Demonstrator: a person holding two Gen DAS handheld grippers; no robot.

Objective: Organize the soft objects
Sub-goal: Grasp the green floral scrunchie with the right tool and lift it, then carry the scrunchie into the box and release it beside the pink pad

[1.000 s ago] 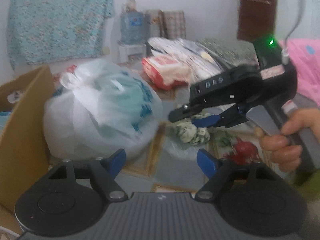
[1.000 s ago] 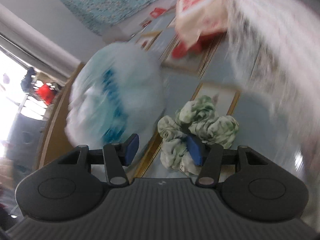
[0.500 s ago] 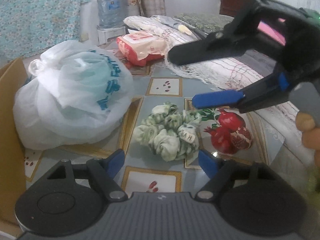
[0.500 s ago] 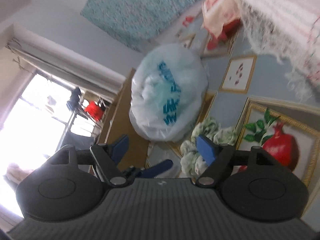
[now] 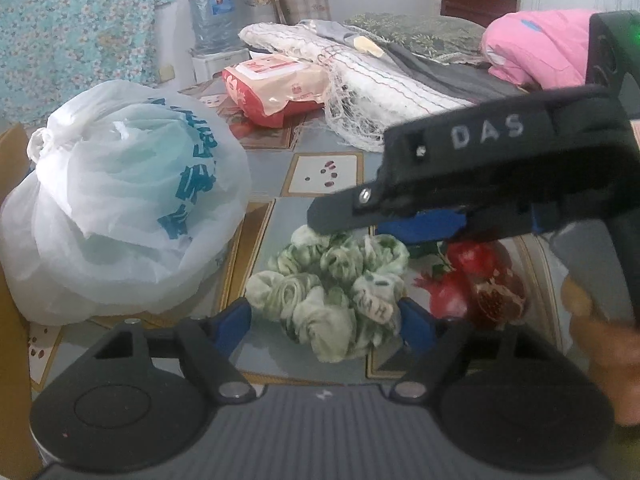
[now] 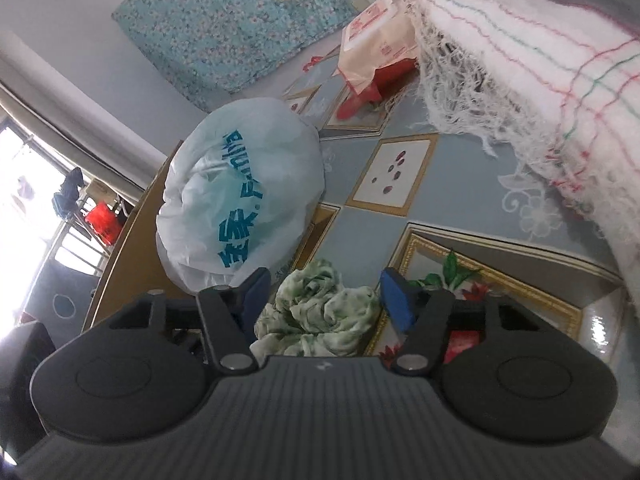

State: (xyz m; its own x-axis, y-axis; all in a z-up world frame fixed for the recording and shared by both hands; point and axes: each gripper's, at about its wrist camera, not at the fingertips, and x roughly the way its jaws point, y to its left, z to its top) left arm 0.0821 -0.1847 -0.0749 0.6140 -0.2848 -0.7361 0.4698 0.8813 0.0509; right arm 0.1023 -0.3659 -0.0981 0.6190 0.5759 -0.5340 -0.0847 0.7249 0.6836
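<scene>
A crumpled green-and-white cloth bundle (image 5: pixel 328 284) lies on the patterned floor mat (image 5: pixel 328 176). My left gripper (image 5: pixel 324 322) straddles its near side, one blue pad at each flank; the jaws are closing and I see no clear squeeze on the cloth. My right gripper (image 5: pixel 352 222), the black tool marked DAS held in a hand at the right, reaches over the bundle's far edge. In the right wrist view the cloth (image 6: pixel 320 312) sits between the right gripper's (image 6: pixel 326 292) blue pads. Those jaws are closing too, with small gaps still showing at the pads.
A full white plastic bag (image 5: pixel 120 200) with teal print stands just left of the cloth, against a cardboard box (image 5: pixel 12 168). Behind lie a red-and-cream packet (image 5: pixel 276 88), a white fringed blanket (image 5: pixel 380 92) and a pink cloth (image 5: pixel 536 52). A water bottle (image 5: pixel 212 20) stands by the wall.
My left gripper has sunk towards the cloth, which now lies between its pads. The right gripper's jaws, wide half a second ago, have narrowed and come down over the bundle's far side.
</scene>
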